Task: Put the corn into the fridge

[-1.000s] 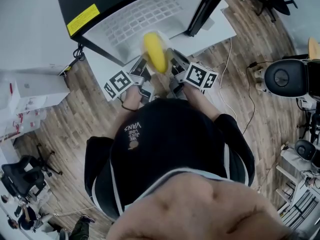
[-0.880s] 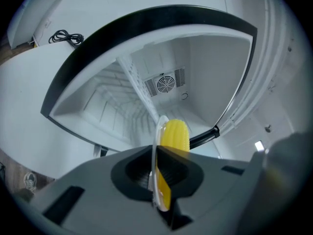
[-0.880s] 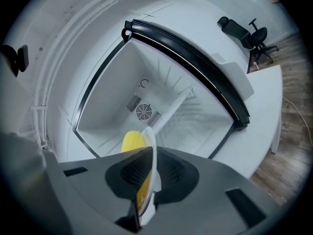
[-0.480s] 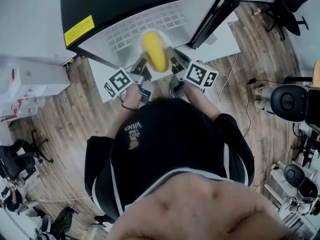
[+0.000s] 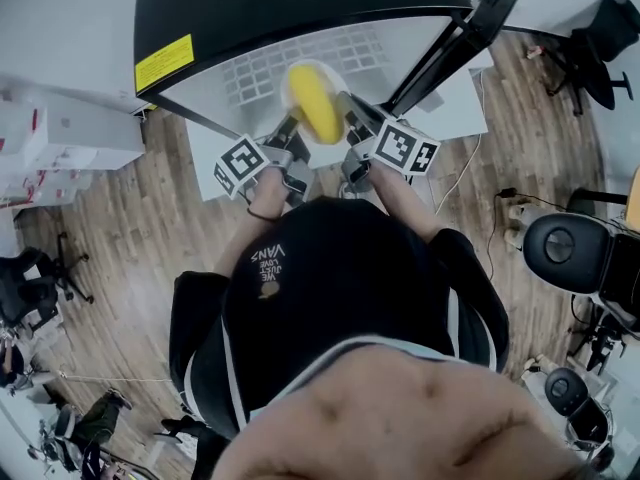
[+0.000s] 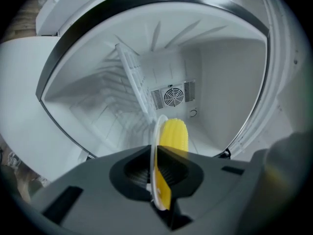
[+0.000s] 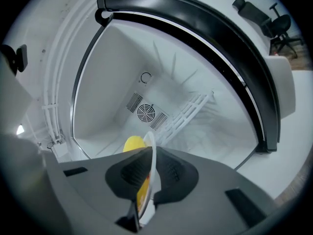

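Note:
A yellow corn cob (image 5: 315, 104) lies on a white plate (image 5: 333, 78) held up between both grippers at the mouth of the open fridge (image 5: 290, 13). My left gripper (image 5: 287, 140) is shut on the plate's left rim (image 6: 156, 141), with the corn (image 6: 174, 136) just beyond its jaws. My right gripper (image 5: 350, 130) is shut on the opposite rim (image 7: 153, 153), and there the corn (image 7: 132, 144) peeks out to the left of the plate. Both gripper views look straight into the white fridge interior.
Inside the fridge a white wire shelf (image 6: 132, 82) stands tilted, and a round fan vent (image 7: 145, 112) sits in the back wall. The black-edged fridge door (image 5: 455, 43) hangs open at the right. White boxes (image 5: 60, 133) stand left, office chairs (image 5: 600, 43) right.
Both grippers have carried the plate and corn forward toward the fridge opening, and the fridge now fills more of the head view. Both grips are unchanged.

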Demonstrator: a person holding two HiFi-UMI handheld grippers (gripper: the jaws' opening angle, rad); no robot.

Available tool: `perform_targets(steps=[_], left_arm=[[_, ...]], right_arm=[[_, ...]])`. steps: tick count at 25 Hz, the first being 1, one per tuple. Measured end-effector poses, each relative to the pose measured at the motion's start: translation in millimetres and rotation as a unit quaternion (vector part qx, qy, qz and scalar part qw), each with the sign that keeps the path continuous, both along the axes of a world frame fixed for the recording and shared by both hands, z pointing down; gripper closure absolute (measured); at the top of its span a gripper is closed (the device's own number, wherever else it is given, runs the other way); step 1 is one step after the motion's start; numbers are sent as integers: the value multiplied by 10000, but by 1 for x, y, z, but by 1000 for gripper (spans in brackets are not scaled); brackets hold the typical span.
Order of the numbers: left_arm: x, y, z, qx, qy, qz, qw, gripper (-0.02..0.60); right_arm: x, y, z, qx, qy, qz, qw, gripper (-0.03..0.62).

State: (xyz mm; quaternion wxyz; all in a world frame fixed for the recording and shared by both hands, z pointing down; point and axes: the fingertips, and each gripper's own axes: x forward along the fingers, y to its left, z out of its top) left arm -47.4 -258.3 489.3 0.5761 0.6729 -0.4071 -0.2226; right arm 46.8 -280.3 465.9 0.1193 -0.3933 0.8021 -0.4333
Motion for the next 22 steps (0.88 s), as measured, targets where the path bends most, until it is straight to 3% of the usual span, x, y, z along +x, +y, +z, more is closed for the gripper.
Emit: perform_targets(steps=[22], left_arm=[[-14, -17, 2, -473, 888, -767, 9920, 548]], right_arm=[[-17, -33, -2, 45, -47, -361, 9993, 565]])
